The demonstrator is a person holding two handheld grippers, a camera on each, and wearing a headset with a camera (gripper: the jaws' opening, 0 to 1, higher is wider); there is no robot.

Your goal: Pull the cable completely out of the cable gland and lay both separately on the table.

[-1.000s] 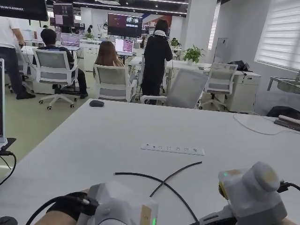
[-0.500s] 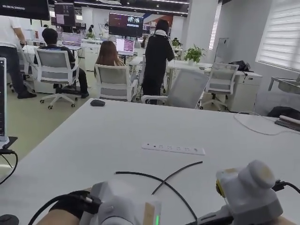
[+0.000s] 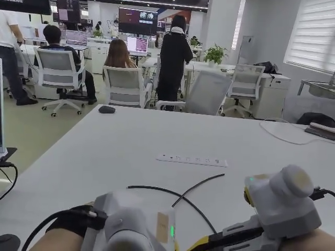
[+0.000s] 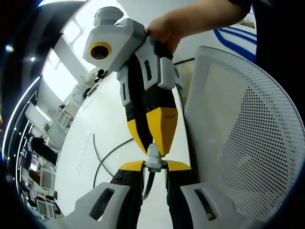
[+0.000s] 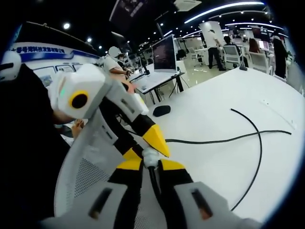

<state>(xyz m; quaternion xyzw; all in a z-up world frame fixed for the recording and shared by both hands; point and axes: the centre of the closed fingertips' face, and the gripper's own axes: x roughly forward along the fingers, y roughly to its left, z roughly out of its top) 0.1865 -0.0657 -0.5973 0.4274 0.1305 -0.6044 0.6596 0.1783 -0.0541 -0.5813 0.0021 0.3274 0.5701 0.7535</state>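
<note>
Two grippers meet over the counter (image 3: 131, 141). The jaws of the left gripper (image 4: 153, 166) and right gripper (image 5: 150, 164) both clamp the light, rigid cable gland (image 4: 153, 155) at their tips. Its limp cable (image 4: 147, 187) trails between the left jaws, a likely hold.

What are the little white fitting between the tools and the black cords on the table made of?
The small white cable gland looks like moulded plastic: smooth, slightly glossy. The thin black cables on the white table seem sheathed in rubber or PVC: matt, lying in soft curves.
</note>
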